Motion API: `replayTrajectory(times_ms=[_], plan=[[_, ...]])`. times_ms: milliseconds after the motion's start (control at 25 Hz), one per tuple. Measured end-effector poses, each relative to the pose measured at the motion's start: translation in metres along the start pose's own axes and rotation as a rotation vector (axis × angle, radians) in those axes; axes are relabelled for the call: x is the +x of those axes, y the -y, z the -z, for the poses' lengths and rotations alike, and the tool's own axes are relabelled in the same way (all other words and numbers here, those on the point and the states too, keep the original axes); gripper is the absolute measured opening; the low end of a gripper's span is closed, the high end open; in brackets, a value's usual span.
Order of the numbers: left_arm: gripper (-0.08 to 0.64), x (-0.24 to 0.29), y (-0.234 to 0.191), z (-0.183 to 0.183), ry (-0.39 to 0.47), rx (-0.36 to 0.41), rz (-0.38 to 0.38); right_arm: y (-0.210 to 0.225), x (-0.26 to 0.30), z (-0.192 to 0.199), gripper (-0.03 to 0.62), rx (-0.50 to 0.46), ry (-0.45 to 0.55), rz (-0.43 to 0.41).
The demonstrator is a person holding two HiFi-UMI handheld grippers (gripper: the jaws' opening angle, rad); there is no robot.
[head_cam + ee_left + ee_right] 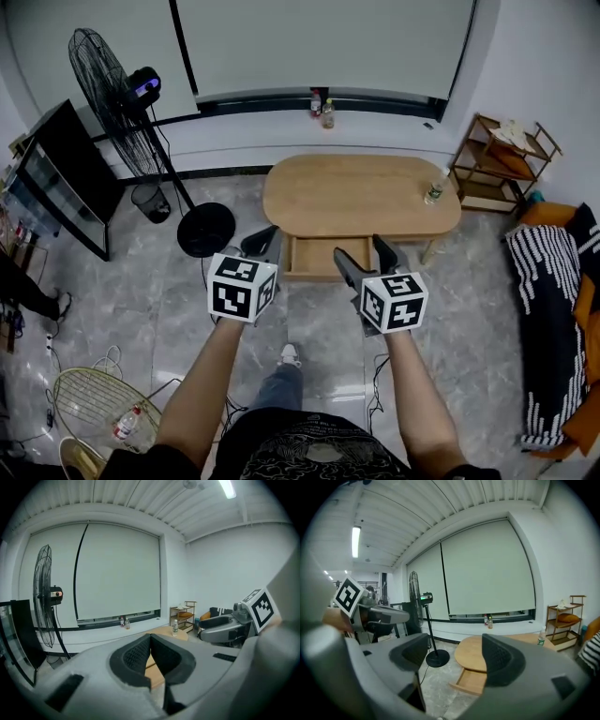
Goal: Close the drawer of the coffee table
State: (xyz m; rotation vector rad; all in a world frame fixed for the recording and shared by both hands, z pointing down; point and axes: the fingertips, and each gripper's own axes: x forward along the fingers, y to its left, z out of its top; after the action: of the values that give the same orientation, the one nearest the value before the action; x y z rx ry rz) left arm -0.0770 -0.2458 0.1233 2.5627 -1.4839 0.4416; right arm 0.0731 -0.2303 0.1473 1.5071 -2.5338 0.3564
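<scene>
The oval wooden coffee table (361, 195) stands ahead of me, and its drawer (314, 258) is pulled out toward me from the near side. In the right gripper view the open drawer (472, 680) juts from under the tabletop (476, 654). My left gripper (262, 240) hovers short of the drawer's left front corner, its pads meeting at the tip (150, 636) with nothing between them. Short of the drawer's right front corner, my right gripper (363, 249) has its jaws spread wide and empty (457, 644). Neither gripper touches the drawer.
A plastic bottle (434, 188) stands at the table's right end. A pedestal fan has its round base (206, 229) left of the drawer, with a waste bin (150, 202) beyond. A wooden shelf (502, 159) and a striped sofa (553, 309) are on the right.
</scene>
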Motion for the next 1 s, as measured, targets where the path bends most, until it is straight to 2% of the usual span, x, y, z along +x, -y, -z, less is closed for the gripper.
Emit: replayTrajectory(times_ms=[240, 440, 720, 1000], plan=[[0.002, 0.02, 0.004, 0.027, -0.033, -0.001, 0.024, 0.01, 0.015, 0.03, 0.347, 0.065, -0.019, -0.002], [0.002, 0.031, 0.005, 0.05, -0.039, -0.046, 0.025, 0.02, 0.026, 0.065, 0.347, 0.14, -0.03, 0.007], [0.002, 0.046, 0.009, 0.091, -0.093, -0.031, 0.03, 0.038, 0.042, 0.114, 0.347, 0.236, -0.035, 0.021], [0.002, 0.088, 0.005, 0.133, -0.094, -0.022, 0.042, 0.062, 0.063, 0.171, 0.347, 0.271, -0.041, 0.034]])
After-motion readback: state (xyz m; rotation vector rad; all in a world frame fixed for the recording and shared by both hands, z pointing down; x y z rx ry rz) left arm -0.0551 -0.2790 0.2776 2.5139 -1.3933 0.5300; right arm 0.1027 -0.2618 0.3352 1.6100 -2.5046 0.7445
